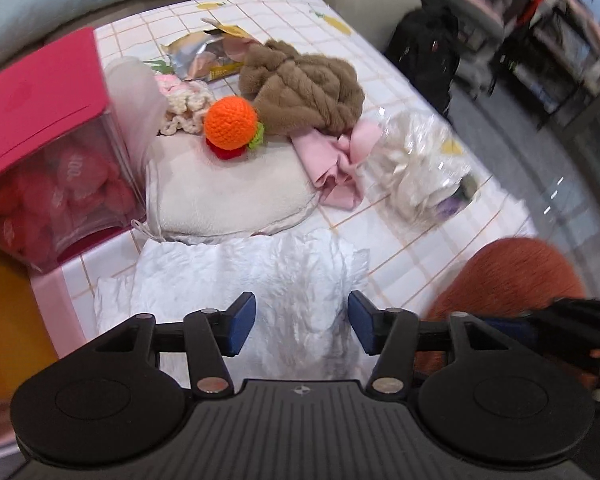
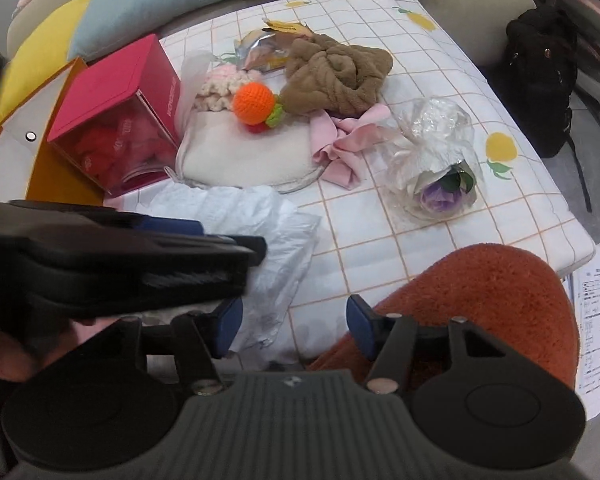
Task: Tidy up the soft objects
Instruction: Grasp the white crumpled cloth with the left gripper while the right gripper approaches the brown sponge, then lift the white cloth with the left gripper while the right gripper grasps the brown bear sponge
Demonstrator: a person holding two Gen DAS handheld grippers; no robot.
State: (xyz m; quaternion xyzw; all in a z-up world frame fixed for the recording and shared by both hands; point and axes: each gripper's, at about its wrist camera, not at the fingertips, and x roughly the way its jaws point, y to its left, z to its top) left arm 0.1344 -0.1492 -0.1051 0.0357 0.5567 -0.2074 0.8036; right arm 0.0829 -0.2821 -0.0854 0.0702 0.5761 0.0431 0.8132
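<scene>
Most of the tidying looks still to do, because the soft things lie all over the surface (image 2: 380,240).

Nearest, the left gripper (image 1: 302,328) points steeply down over a crumpled white cloth (image 1: 260,272). Its blue pads stand partway apart and nothing is pressed between them. The right gripper (image 2: 294,330) also points steeply down, with its jaws partway apart and empty. One pad is over the white cloth's edge and the other is over a fuzzy orange cushion (image 2: 480,300) at the near corner. The two grippers are close together, side by side.

A bit farther is a flat cream pillow (image 2: 240,160). An orange knitted ball (image 2: 254,103) sits on it. Beside the pillow lie a pink ribbon cloth (image 2: 340,148) and a clear bag with a purple flower (image 2: 440,168) inside.

To the left stands a pink box (image 2: 120,92) with red soft things already in it, so I think a little is done.

Farthest back are a brown fluffy towel (image 2: 336,76), a cream knitted piece (image 2: 220,88) and a shiny snack bag (image 2: 264,50).
</scene>
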